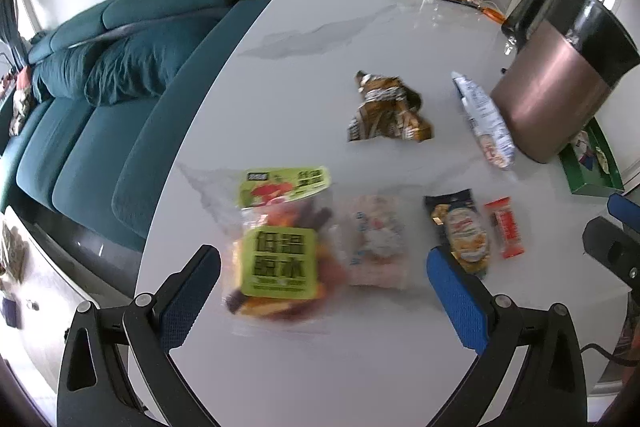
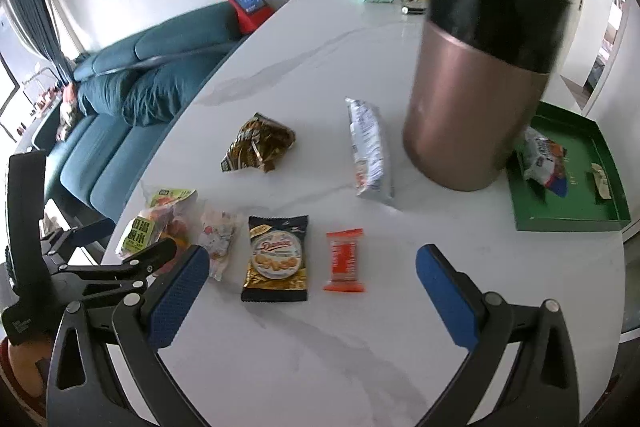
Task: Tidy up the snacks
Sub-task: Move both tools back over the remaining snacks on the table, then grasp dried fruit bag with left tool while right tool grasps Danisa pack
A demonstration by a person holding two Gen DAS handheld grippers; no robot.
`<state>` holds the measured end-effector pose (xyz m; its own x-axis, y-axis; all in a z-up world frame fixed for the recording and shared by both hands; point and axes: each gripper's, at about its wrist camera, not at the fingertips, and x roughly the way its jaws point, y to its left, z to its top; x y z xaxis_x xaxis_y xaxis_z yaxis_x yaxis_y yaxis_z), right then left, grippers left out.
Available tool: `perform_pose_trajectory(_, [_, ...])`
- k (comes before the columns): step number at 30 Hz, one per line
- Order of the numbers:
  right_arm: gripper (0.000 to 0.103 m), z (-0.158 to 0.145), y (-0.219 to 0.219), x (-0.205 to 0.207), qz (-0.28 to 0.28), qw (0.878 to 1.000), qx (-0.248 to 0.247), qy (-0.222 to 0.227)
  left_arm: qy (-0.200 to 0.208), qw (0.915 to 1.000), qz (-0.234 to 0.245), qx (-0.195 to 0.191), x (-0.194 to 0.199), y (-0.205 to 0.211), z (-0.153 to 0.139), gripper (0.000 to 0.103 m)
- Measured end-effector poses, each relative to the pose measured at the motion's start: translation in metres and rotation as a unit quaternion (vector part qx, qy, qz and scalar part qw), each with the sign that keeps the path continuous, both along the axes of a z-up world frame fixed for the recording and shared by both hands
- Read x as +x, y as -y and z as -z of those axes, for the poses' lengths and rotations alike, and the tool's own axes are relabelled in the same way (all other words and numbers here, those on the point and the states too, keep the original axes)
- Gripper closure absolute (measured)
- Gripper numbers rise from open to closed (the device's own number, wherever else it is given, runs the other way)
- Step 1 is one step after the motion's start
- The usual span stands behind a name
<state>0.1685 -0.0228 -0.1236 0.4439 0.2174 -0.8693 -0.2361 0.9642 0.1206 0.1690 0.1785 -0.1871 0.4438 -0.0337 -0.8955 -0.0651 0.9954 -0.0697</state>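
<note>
On the white marbled surface (image 2: 304, 75), my left tongs (image 1: 320, 267) stood wide open and empty above a green-labelled bag of mixed snacks (image 1: 280, 243). My right tongs (image 2: 312, 279) were likewise spread open, holding nothing. Near the front edge lay a row: the green-labelled bag, a pale pink packet (image 2: 218, 239) just beside it, a black-and-gold cookie packet (image 2: 277, 259), and an orange-red bar (image 2: 344, 261) set slightly apart. Further back lay a crumpled gold-and-brown wrapper (image 2: 258, 143) and a white-and-blue pouch (image 2: 370, 151). That pouch lay just beside a copper-and-black cylindrical bin (image 2: 480, 67). Behind the bin, a green tray (image 2: 568, 215) held one snack packet (image 2: 544, 155). A teal sofa (image 1: 100, 107) ran along the surface's left side.
</note>
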Motion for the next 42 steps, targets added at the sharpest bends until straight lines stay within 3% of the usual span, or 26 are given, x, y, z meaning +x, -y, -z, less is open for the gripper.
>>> perform_pose_trajectory(9, [0.000, 0.042, -0.043, 0.011, -0.019, 0.998, -0.048, -0.032, -0.022, 0.9997, 0.011, -0.003, 0.011, -0.025, 0.026, 0.002])
perform_pose_trajectory(18, [0.000, 0.075, -0.055, 0.026, -0.025, 0.995, -0.070, -0.067, -0.035, 0.9990, 0.026, -0.011, 0.020, -0.034, 0.041, 0.002])
perform_pose_trajectory(34, [0.000, 0.101, -0.057, 0.039, -0.029, 0.992, -0.069, -0.103, -0.060, 0.9979, 0.024, -0.005, 0.036, -0.040, 0.057, 0.002])
perform_pose_trajectory(42, [0.000, 0.104, -0.064, 0.039, -0.036, 0.991, -0.087, -0.093, -0.066, 0.9976, 0.021, -0.003, 0.034, -0.042, 0.060, 0.002])
